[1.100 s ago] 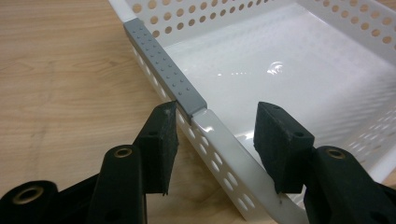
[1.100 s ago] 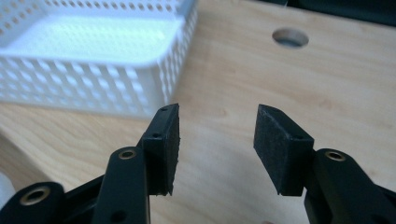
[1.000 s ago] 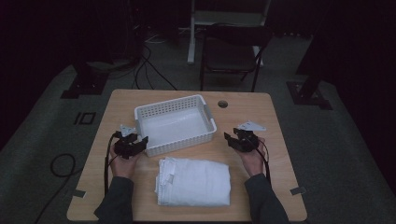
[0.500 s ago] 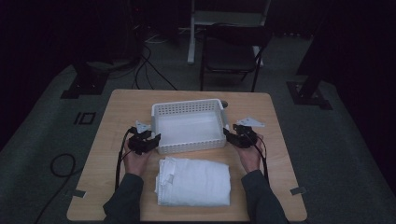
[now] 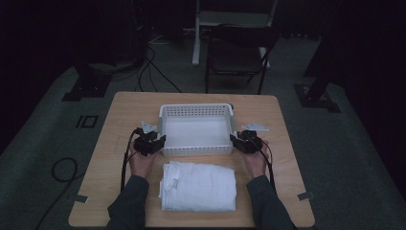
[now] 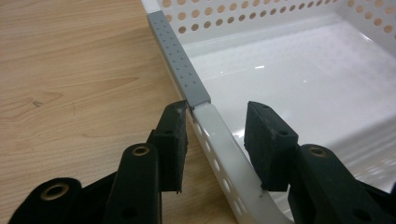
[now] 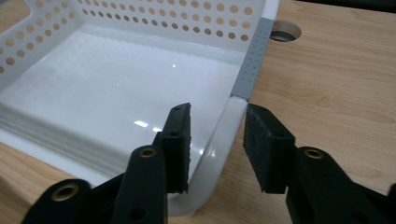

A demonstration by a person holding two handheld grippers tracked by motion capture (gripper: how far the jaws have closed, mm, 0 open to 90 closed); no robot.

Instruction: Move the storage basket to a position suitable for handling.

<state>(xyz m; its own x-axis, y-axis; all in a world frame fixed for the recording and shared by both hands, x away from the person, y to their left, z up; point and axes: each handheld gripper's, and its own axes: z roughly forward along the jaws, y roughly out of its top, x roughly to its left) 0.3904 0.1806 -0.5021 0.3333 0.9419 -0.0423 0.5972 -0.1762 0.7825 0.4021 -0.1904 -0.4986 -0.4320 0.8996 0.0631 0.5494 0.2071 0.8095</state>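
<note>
Both claws, left (image 5: 149,143) and right (image 5: 247,142), straddle basket (image 5: 196,111) rims, closing, gaps visible.

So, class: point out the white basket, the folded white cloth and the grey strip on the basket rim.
white basket (image 5: 196,111), high view, far perforated wall.
folded white cloth (image 5: 201,187), high view, middle of top fold.
grey strip (image 6: 177,58), left gripper view, mid-length on the rim.

A dim lab or studio — black stands (image 5: 88,81), floor cables (image 5: 153,72), lone wooden table (image 5: 124,108), folding chair (image 5: 239,48).
</note>
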